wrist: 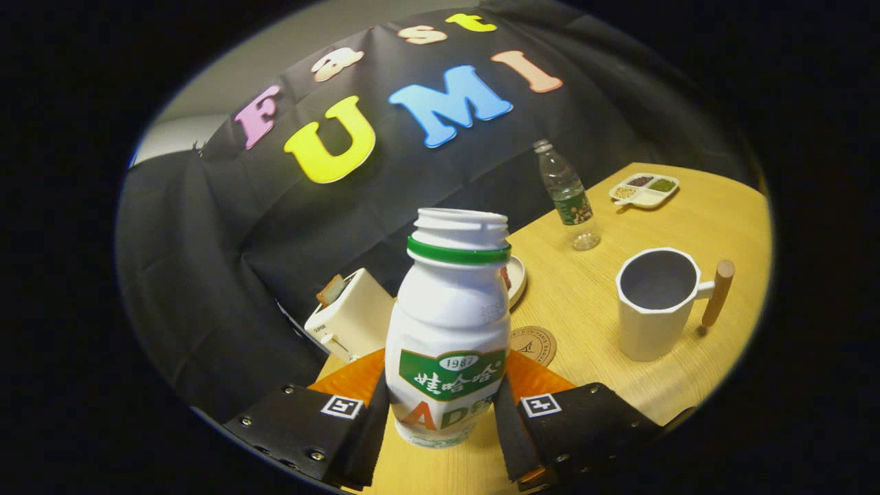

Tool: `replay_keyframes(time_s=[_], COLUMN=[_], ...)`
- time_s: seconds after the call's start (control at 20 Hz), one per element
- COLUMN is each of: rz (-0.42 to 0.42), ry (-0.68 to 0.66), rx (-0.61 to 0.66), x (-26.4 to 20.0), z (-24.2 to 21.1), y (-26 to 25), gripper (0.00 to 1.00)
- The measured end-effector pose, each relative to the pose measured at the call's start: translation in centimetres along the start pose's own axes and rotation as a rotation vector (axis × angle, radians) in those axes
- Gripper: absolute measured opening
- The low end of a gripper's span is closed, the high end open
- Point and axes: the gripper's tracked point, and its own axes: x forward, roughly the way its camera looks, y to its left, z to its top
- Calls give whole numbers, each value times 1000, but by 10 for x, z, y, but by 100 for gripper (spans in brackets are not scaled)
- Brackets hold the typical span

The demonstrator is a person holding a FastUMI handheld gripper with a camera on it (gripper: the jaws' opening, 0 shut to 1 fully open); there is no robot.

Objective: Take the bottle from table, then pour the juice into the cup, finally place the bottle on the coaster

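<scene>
Between the two fingers of the gripper (440,412) stands the bottle (448,330), white, uncapped, with a green ring under its threaded mouth. Both fingers press against its lower body, one on each flank, so the gripper is clamped on it. Its long axis runs upright, mouth up, and its base seems to sit on or just above the tabletop (584,330); which of the two I cannot tell, since the fingers crowd that spot.

Left of the bottle and beyond the fingers is a cream toaster (347,316) with a slice poking out. Just behind the bottle, a plate (517,278) peeks past its right shoulder, mostly hidden. Right of the bottle's waist lies the round coaster (535,344), partly covered by the bottle, bare on the part that shows. Further right, well apart from the bottle, stands the cup (656,302), upright, its wooden handle turned away to the right; its inside looks grey and I cannot make out any liquid in it. Beyond these, a clear water bottle (569,196) and a divided snack dish (645,189) sit near the far edge.

Cup and coaster both lie to the right of the gripper, the coaster nearer. Whether juice remains in the opaque bottle is hidden, so this grip fits either carrying toward the cup or heading for the coaster.
</scene>
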Motion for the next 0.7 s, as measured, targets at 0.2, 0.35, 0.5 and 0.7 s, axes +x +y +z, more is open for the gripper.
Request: replay_keyframes(time_s=[0.2, 0.35, 0.5, 0.7], rz=[-16, -18, -8, 2], ry=[2, 2, 12, 4], rx=[164, 265, 342, 485], x=[2, 10, 12, 16], z=[12, 15, 9, 11], y=[-18, -24, -26, -31], gripper=[69, 69, 69, 69])
